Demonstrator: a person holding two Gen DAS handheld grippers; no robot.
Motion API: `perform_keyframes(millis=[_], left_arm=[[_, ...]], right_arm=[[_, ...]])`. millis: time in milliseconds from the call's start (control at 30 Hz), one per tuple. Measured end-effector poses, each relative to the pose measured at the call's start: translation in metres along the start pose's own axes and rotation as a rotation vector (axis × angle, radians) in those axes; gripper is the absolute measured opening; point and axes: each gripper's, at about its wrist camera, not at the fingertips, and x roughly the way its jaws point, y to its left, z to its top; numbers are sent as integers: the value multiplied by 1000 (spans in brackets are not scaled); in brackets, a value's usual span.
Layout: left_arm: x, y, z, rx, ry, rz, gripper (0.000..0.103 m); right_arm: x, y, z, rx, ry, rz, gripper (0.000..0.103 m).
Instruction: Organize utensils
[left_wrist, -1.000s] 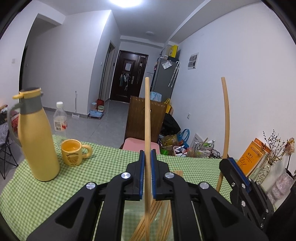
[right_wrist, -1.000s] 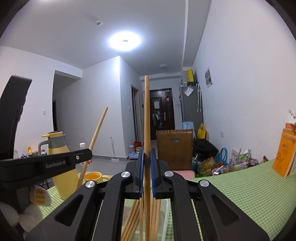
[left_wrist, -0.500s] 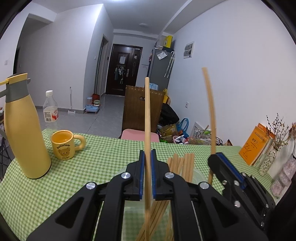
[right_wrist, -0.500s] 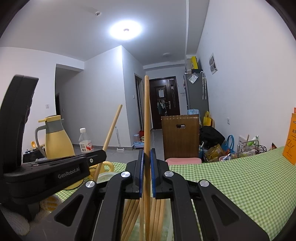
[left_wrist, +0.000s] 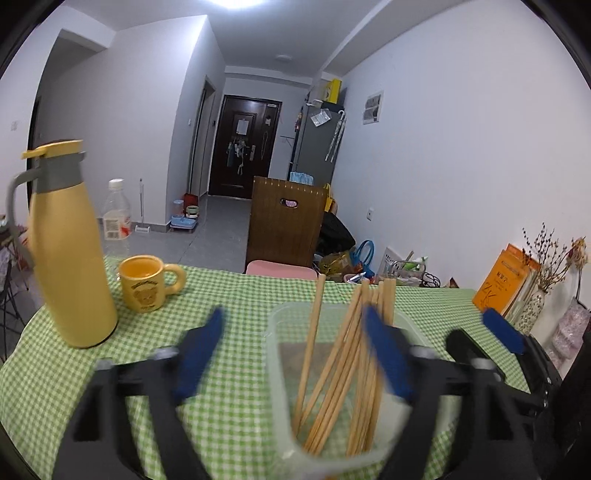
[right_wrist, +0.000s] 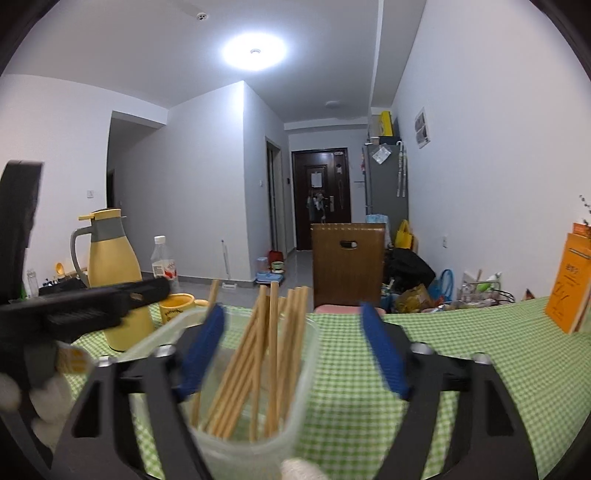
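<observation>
Both grippers, left (left_wrist: 291, 350) and right (right_wrist: 293, 349), have just sprung wide, releasing their chopsticks (left_wrist: 332, 365) into the clear container (left_wrist: 275, 369) at the table's (left_wrist: 236, 295) near edge; yellow mug (left_wrist: 146, 282) and flask (left_wrist: 68, 251) far-left, chair (left_wrist: 286, 218) and door (left_wrist: 243, 147) beyond.

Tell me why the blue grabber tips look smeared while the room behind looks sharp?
Left wrist view: the left gripper has just been opening, so its fingers blur. Right wrist view: the right gripper likewise; the ceiling light glares; the fisheye lens bends the walls.
</observation>
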Motion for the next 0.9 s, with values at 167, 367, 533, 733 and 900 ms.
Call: perform_keyframes(millis=[167,367,533,733,900], left_arm=[[-34,11,-12,-15,-60,23,96],[-66,7,-23,-4,-115,66,96],[-91,2,-31,6,-155,84,96],[-123,-4,-43,23,-204,111,96],[-145,-9,-55,35,-215,130,96]], right_arm=[[-19,-1,-3,6,10,-19,95],[-37,11,-4,-38,19,-31,95],[-55,19,-7,-49,18,-20,95],[-81,27,-13,-61,14,-19,95],[-107,35,-23,-82,6,-24,95]])
